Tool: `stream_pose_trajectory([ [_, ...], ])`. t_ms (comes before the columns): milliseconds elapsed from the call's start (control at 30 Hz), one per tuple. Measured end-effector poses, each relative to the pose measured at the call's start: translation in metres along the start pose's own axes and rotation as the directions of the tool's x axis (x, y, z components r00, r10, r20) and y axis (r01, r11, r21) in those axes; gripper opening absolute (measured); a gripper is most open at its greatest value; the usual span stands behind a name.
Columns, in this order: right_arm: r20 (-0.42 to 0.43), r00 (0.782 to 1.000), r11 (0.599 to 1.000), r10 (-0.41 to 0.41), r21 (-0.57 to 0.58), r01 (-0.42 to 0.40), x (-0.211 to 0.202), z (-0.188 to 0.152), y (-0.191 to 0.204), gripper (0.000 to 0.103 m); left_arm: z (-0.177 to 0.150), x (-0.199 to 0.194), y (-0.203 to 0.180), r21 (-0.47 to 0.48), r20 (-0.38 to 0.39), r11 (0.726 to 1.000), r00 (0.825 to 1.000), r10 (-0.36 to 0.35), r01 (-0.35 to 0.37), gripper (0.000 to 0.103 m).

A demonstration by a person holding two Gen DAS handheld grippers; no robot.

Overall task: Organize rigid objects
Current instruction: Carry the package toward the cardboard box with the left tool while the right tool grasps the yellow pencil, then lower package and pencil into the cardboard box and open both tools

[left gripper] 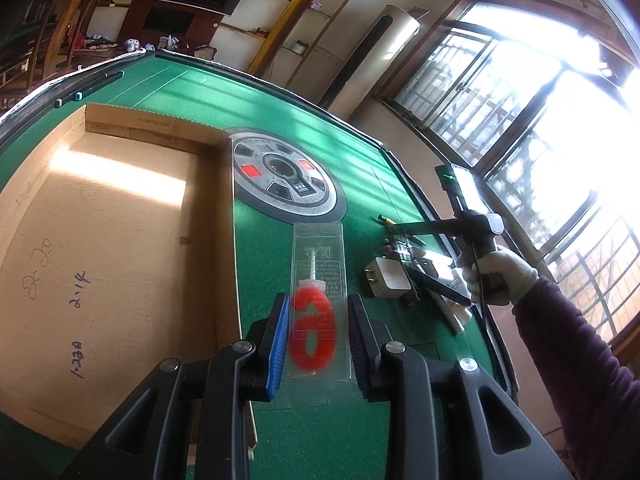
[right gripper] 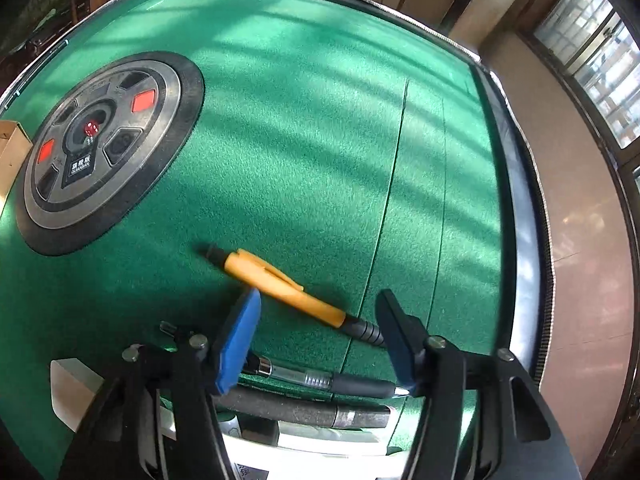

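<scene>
Left gripper [left gripper: 319, 332] holds a clear plastic packet [left gripper: 319, 280] with a red number-shaped candle [left gripper: 313, 328] inside, its blue pad [left gripper: 280, 344] and black pad pressed to the packet's two long edges near the near end; the far end juts out over the green felt table [left gripper: 280, 112], just right of the open cardboard box [left gripper: 112, 220]. That grip is the first risk: the packet is thin and slick, held only by its edges, so it could buckle or slide out before it gets over the box wall, or catch that wall on the way. Right gripper [right gripper: 318, 330], seen in its own wrist view, points down over an orange pen [right gripper: 288, 290] lying aslant on the felt, jaws partly apart and not pressing it; the black tip lies against the black finger [right gripper: 394, 332] while the barrel runs toward the blue one. Because the pen crosses the jaws at an angle, closing could spin or roll it away instead of pinching it. Just nearer lie a clear-barrelled pen [right gripper: 320, 380] and a dark marker [right gripper: 304, 410], which a low finger could snag, with a white charger [left gripper: 388, 276] beside the heap.
</scene>
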State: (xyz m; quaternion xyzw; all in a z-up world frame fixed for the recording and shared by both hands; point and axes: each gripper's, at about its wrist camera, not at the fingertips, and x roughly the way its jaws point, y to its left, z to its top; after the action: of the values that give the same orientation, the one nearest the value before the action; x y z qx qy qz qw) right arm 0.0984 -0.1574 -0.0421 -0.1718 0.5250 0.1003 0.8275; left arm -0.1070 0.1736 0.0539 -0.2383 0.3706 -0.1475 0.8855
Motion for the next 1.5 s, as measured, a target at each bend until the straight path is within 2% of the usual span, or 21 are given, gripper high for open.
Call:
stream_pose_trajectory([
  [67, 0.005, 0.995, 0.992, 0.098, 0.073, -0.098, 0.007, 0.002, -0.014, 0.046, 0.003, 0.005, 0.002, -0.003, -0.007, 1.0, 1.0, 0.011, -0.011, 0.029],
  [100, 0.019, 0.991, 0.985, 0.133, 0.108, -0.134, 0.009, 0.003, -0.02, 0.037, 0.004, 0.007, 0.003, -0.006, -0.012, 1.0, 1.0, 0.016, -0.016, 0.029],
  [133, 0.035, 0.991, 0.984, 0.127, 0.119, -0.13, 0.008, 0.002, -0.023, 0.021, 0.006, 0.01, 0.005, -0.01, -0.017, 1.0, 1.0, 0.02, -0.02, 0.029],
  [200, 0.047, 0.987, 0.973, 0.156, 0.166, -0.162, 0.008, 0.001, -0.032, 0.012, 0.006, 0.014, 0.006, -0.019, -0.027, 1.0, 0.999, 0.025, -0.025, 0.029],
  [367, 0.106, 0.979, 0.958, 0.174, 0.214, -0.193, -0.007, -0.005, -0.043, 0.009, 0.009, 0.015, 0.012, -0.047, -0.033, 0.998, 0.999, 0.038, -0.04, 0.029],
  [500, 0.197, 0.954, 0.927, 0.227, 0.256, -0.274, -0.04, -0.015, -0.047, 0.008, 0.012, 0.002, 0.016, -0.065, -0.008, 0.997, 0.999, 0.043, -0.043, 0.029],
  [700, 0.326, 0.894, 0.91, 0.308, 0.173, -0.376, -0.11, -0.02, -0.009, 0.008, 0.018, -0.031, 0.027, -0.071, 0.073, 0.994, 0.993, 0.091, -0.085, 0.029],
  [800, 0.354, 0.857, 0.895, 0.375, 0.104, -0.434, -0.141, -0.023, 0.023, 0.008, 0.024, -0.043, 0.036, -0.066, 0.096, 0.992, 0.989, 0.115, -0.109, 0.029],
  [867, 0.343, 0.83, 0.875, 0.44, 0.044, -0.482, -0.155, -0.023, 0.051, 0.008, 0.032, -0.045, 0.042, -0.06, 0.097, 0.989, 0.986, 0.138, -0.133, 0.029],
  [1000, 0.274, 0.767, 0.802, 0.58, -0.024, -0.597, -0.159, -0.021, 0.112, 0.008, 0.052, -0.034, 0.062, -0.065, 0.067, 0.984, 0.983, 0.171, -0.167, 0.029],
  [1100, 0.214, 0.724, 0.743, 0.656, -0.012, -0.67, -0.142, -0.015, 0.158, 0.008, 0.07, -0.014, 0.079, -0.103, 0.007, 0.982, 0.987, 0.158, -0.157, 0.029],
  [1167, 0.173, 0.686, 0.693, 0.707, 0.031, -0.721, -0.124, -0.006, 0.183, 0.008, 0.083, 0.003, 0.088, -0.114, -0.031, 0.981, 0.987, 0.158, -0.16, 0.029],
  [1200, 0.156, 0.674, 0.675, 0.722, 0.055, -0.736, -0.115, -0.001, 0.196, 0.008, 0.089, 0.011, 0.092, -0.118, -0.051, 0.979, 0.986, 0.16, -0.165, 0.029],
  [1267, 0.126, 0.67, 0.663, 0.731, 0.101, -0.742, -0.097, 0.014, 0.216, 0.008, 0.1, 0.027, 0.1, -0.129, -0.083, 0.978, 0.985, 0.154, -0.164, 0.029],
  [1400, 0.103, 0.724, 0.711, 0.682, 0.141, -0.689, -0.074, 0.035, 0.241, 0.008, 0.114, 0.052, 0.117, -0.169, -0.098, 0.97, 0.983, 0.158, -0.173, 0.029],
  [1500, 0.086, 0.742, 0.725, 0.665, 0.165, -0.669, -0.061, 0.046, 0.249, 0.008, 0.118, 0.066, 0.128, -0.219, -0.105, 0.964, 0.986, 0.13, -0.15, 0.029],
])
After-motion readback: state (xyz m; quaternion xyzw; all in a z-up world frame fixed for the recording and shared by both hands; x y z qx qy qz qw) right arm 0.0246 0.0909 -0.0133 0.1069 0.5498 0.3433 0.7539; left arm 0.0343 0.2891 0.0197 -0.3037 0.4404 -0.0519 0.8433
